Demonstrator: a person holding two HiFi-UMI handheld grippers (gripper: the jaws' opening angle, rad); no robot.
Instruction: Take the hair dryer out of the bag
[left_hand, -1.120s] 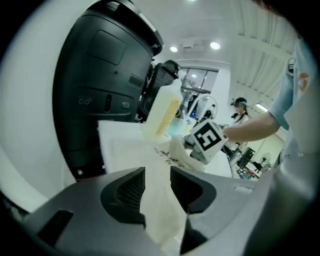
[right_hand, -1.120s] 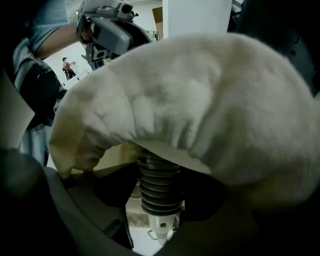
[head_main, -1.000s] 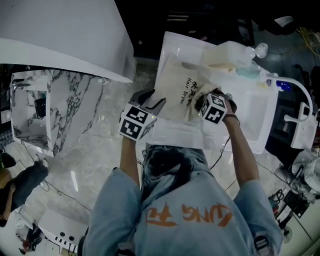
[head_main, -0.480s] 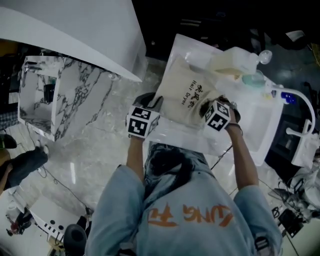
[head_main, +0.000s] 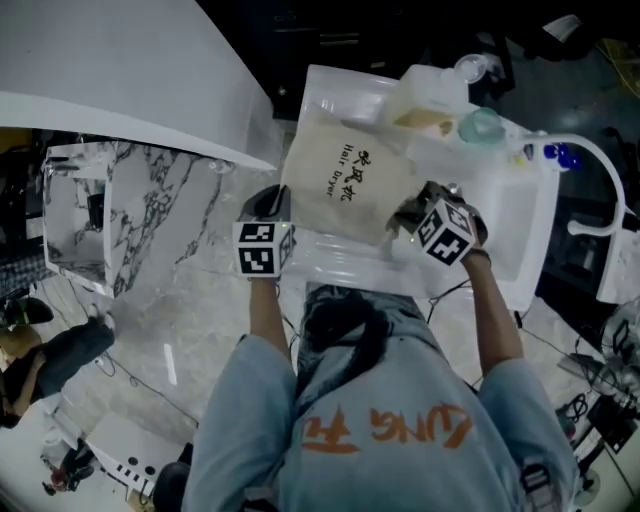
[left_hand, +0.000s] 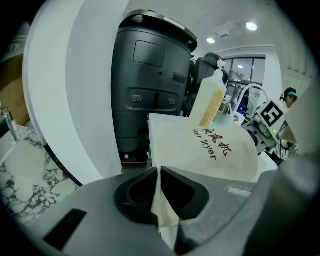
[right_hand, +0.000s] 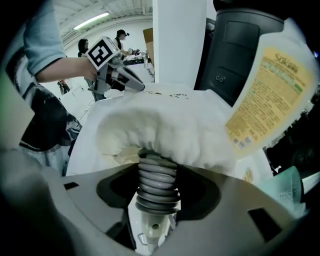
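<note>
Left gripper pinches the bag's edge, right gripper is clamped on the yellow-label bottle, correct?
Not the bottle. The right gripper view shows the right gripper clamped on the grey ribbed cord leaving the bag. The left gripper, jaws just closed, does pinch the bag.

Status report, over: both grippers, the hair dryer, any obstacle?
Left gripper jaws just closed on edge of cream fabric bag. Right gripper shut on grey ribbed coil at bag mouth; dryer body not visible. Yellow-labelled plastic bottle close beside bag.
</note>
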